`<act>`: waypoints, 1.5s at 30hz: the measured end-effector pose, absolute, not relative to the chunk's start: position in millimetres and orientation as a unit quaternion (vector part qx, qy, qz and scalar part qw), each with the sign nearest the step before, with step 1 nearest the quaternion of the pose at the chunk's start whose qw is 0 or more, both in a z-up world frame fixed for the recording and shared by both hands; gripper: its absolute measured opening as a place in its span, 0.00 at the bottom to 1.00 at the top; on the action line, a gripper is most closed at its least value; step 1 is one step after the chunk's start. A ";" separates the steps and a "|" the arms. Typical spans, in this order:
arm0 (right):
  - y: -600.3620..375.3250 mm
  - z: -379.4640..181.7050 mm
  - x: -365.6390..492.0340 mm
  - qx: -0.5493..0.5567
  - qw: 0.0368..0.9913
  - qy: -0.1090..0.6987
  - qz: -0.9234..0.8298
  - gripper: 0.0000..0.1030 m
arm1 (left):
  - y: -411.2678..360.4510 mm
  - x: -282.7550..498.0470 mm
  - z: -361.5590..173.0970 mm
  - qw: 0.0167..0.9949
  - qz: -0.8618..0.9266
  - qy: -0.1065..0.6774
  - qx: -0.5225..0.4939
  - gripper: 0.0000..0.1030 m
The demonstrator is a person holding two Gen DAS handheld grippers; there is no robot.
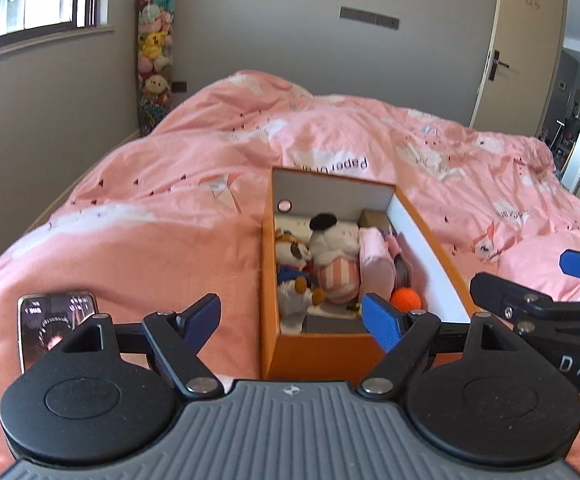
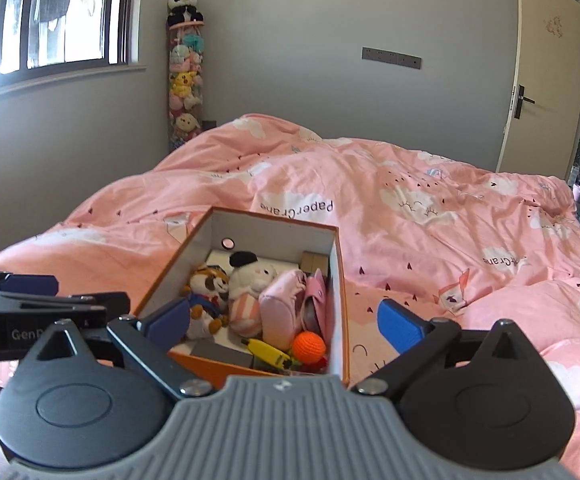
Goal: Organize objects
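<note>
Both grippers hang just short of the orange box, which sits on the pink duvet and serves as the landmark here. The left gripper has its fingers spread wide with nothing between them; one blue pad sits over the box's near edge. The right gripper is just as wide apart and empty, its left finger over the box's near left corner, its right finger outside the right wall above the duvet. A phone lies on the duvet to the left of the box, near its front end.

Inside the box, nearest the front wall, are a grey block, a yellow tool and an orange knitted ball. Behind them, mid-box, stand a tiger plush, a white plush with a black hat and a pink pouch against the right wall. A small brown box sits in the far right corner.

The load looks light and mostly soft, so I judge the box easy to lift. But it is thin card and open-topped: squeezed on its long walls it would likely bow. The short ends or corners seem the stiffer hold, one gripper each side, kept level, since the soft duvet gives poor footing.

Beyond the box, by the far wall, hangs a column of plush toys.
</note>
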State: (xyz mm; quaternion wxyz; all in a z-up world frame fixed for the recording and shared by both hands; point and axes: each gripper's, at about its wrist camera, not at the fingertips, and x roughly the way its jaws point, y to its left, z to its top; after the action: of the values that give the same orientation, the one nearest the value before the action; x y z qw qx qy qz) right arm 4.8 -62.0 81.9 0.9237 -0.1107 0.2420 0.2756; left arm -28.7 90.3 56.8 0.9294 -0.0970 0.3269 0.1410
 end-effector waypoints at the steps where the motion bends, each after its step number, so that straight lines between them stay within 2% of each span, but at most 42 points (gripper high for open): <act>1: -60.8 79.1 7.5 -0.113 0.923 0.245 0.273 0.97 | 91.1 -27.3 53.8 0.928 0.138 0.332 -0.101 0.91; 17: -60.0 29.3 50.4 -0.110 0.899 0.340 0.253 0.97 | 86.9 1.4 15.5 0.893 0.121 0.423 -0.098 0.91; 45: -71.2 20.6 63.0 -0.091 0.895 0.350 0.262 0.97 | 72.8 11.6 11.5 0.889 0.127 0.435 -0.065 0.90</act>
State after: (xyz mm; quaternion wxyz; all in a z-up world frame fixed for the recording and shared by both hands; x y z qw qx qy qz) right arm 63.0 -71.2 20.6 0.8948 -0.0912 0.3497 0.2621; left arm 11.6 72.8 11.5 0.8889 -0.0654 0.4352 0.1272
